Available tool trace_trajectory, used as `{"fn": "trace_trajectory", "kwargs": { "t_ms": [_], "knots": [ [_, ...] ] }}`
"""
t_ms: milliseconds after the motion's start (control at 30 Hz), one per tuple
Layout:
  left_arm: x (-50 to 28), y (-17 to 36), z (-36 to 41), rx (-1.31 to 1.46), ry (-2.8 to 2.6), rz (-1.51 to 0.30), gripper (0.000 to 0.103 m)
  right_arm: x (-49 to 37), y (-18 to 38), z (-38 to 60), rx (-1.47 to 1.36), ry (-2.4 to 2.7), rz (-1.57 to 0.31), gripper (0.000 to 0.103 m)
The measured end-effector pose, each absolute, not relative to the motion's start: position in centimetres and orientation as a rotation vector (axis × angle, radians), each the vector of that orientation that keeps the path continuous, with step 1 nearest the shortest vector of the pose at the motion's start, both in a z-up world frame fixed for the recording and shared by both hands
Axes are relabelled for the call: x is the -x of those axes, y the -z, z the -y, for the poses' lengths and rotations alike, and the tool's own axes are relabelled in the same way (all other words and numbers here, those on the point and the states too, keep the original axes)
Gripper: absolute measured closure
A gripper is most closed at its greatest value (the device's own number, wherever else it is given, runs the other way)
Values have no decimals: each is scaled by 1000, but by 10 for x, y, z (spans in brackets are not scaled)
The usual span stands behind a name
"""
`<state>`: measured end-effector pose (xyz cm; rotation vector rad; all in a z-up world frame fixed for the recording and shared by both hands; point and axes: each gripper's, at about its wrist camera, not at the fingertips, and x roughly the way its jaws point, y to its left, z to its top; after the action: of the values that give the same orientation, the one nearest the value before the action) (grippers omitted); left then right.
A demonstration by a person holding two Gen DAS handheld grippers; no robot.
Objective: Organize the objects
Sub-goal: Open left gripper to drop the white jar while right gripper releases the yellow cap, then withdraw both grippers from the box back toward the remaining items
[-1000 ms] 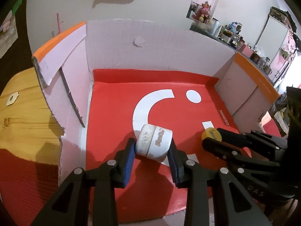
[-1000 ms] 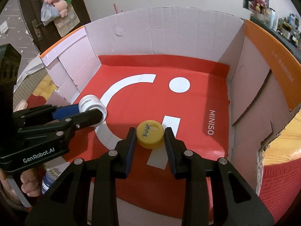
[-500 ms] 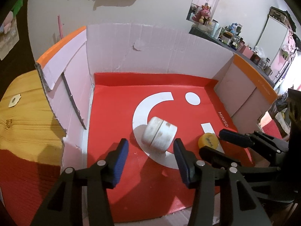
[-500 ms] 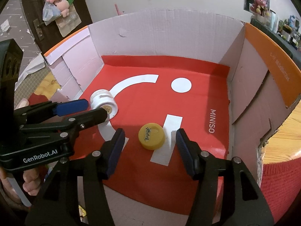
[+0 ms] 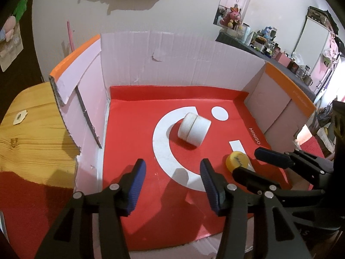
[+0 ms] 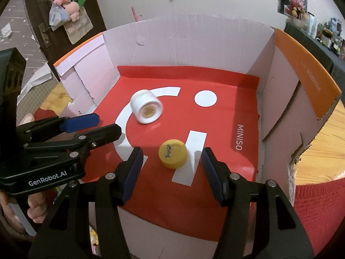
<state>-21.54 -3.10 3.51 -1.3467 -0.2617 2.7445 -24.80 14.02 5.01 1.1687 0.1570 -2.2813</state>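
Left claw [image 5: 172,173]: angled steeply down over the near edge of the box, black plastic arms ending in ribbed blue pads [image 5: 135,181]. Its jaws are opening and nothing lies between them; the pads press on nothing.

Right claw [image 6: 171,166]: same downward pitch, same black arms with ribbed blue pads [image 6: 212,173]. The jaws stand apart. The yellow cap [image 6: 173,153] sits between the tips, slightly ahead of them, with a clear gap on each side. No contact is visible.

A hand [image 6: 35,207] grips the handle of the left claw at the lower left of the right wrist view.

White jar [image 5: 194,128]: a short, squat cylinder, matte white, with a seam round its middle. It lies on its side on the red liner, across the white arc of the printed mark, well ahead of the left claw. In the right wrist view its round end, bearing a tan label, faces the camera; the outline there is slightly blurred.

Yellow cap: a low round disc, smooth plastic, dark handwriting on its top. It rests flat on the liner beside the white bar of the print.

Cardboard box [image 6: 189,43]: corrugated walls, pale inside, orange outer face on the flaps, edges torn in places. Red liner [image 5: 138,129]: a smooth sheet printed "MINISO".

The box stands on a wooden counter [image 5: 28,133] with visible grain.
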Motion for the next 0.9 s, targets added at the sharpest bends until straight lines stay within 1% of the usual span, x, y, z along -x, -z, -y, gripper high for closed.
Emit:
{"fn": "trace_trajectory", "kwargs": {
  "t_ms": [133, 200, 267, 333, 500, 567, 667, 733, 833, 900],
  "knots": [
    [213, -41, 32, 1333, -2751, 257, 43, 245, -53, -142, -1159, 2284, -155, 48],
    [211, -43, 31, 1327, -2762, 244, 40, 242, -55, -142, -1152, 2287, -156, 47],
    [209, -47, 33, 1314, -2787, 227, 34, 239, -58, -143, -1142, 2292, -158, 46],
    [208, -51, 37, 1302, -2799, 229, 33, 236, -60, -144, -1133, 2295, -157, 42],
    [203, -55, 42, 1293, -2809, 237, 33, 228, -64, -143, -1115, 2301, -166, 42],
    [199, -55, 40, 1292, -2814, 234, 30, 225, -66, -143, -1109, 2305, -172, 42],
    [191, -56, 39, 1289, -2822, 234, 29, 219, -68, -143, -1102, 2309, -178, 41],
    [189, -56, 40, 1288, -2825, 231, 28, 216, -69, -142, -1096, 2312, -181, 36],
    [181, -58, 40, 1275, -2839, 219, 24, 211, -71, -142, -1087, 2315, -184, 35],
    [175, -59, 39, 1267, -2847, 212, 22, 208, -72, -142, -1085, 2315, -186, 35]
  ]
}}
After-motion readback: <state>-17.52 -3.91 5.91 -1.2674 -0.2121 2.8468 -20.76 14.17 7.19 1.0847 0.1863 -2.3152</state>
